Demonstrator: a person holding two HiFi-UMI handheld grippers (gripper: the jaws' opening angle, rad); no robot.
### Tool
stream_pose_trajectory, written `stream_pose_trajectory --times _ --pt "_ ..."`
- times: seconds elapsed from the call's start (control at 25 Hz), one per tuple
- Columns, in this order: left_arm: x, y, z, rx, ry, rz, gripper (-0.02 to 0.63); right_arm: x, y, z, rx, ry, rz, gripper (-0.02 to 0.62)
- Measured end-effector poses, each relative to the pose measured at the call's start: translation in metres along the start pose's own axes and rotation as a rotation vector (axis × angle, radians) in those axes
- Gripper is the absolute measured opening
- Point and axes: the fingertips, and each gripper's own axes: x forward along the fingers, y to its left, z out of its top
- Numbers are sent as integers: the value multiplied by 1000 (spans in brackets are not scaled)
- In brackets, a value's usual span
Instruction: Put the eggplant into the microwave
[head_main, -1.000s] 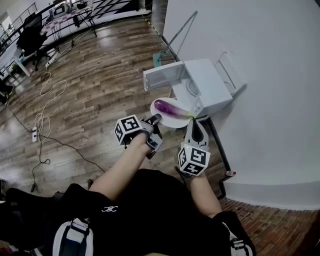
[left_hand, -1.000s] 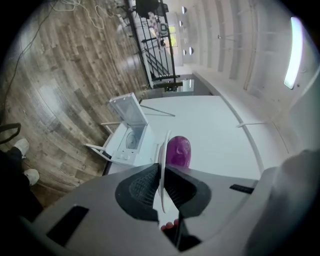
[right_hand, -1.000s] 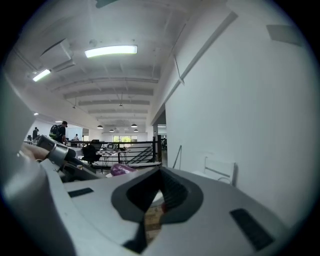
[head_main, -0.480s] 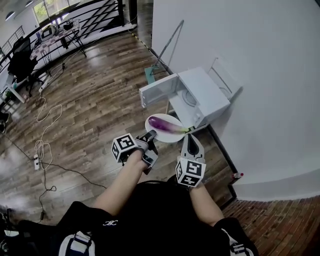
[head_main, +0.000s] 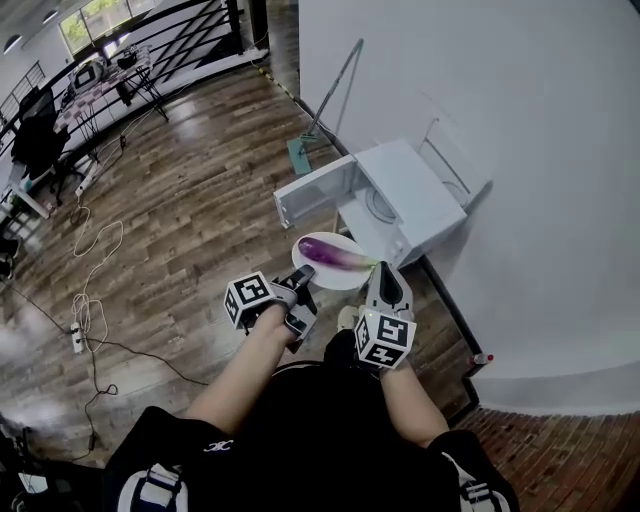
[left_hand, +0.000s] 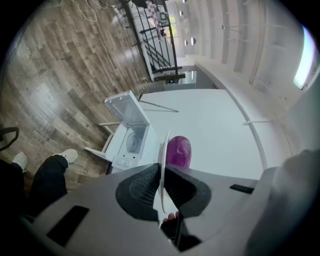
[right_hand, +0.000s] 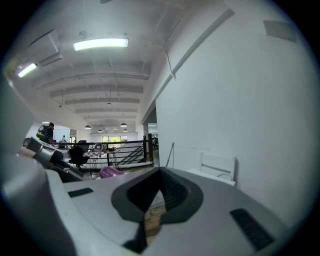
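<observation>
Eggplant (head_main: 335, 253) lies across the white plate (head_main: 320, 278), stem toward the closed right gripper (head_main: 385, 270); the left gripper (head_main: 304, 274) pinches the plate's rim near the open microwave (head_main: 415, 195).

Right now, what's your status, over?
Left gripper clamped on plate rim; right gripper shut, empty. Eggplant on plate, not yet in microwave. Microwave door open.

**Camera Placement**

The head view looks steeply down on the microwave (head_main: 405, 190) from well above. The left gripper view faces the microwave (left_hand: 127, 142) from nearer and lower. The right gripper view looks level along the wall (right_hand: 240, 100) behind it.
</observation>
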Motion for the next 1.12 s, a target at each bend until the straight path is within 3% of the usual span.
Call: stream_pose_trajectory --times 0.2,0.52,0.6,0.8,1.12 --pt "52 -15 31 2 -14 10 15 66 -28 22 9 -24 -7 5" --pt "55 -14 36 -6 -5 -23 15 71 -28 22 -7 -2 8 5" --pt "72 -9 42 -25 -4 -14 15 92 -35 24 -14 8 32 5" --pt "173 -23 93 -29 -53 25 15 218 -82 35 -10 49 99 5" --pt "234 -19 123 4 -88 39 15 284 -86 27 -16 100 260 5"
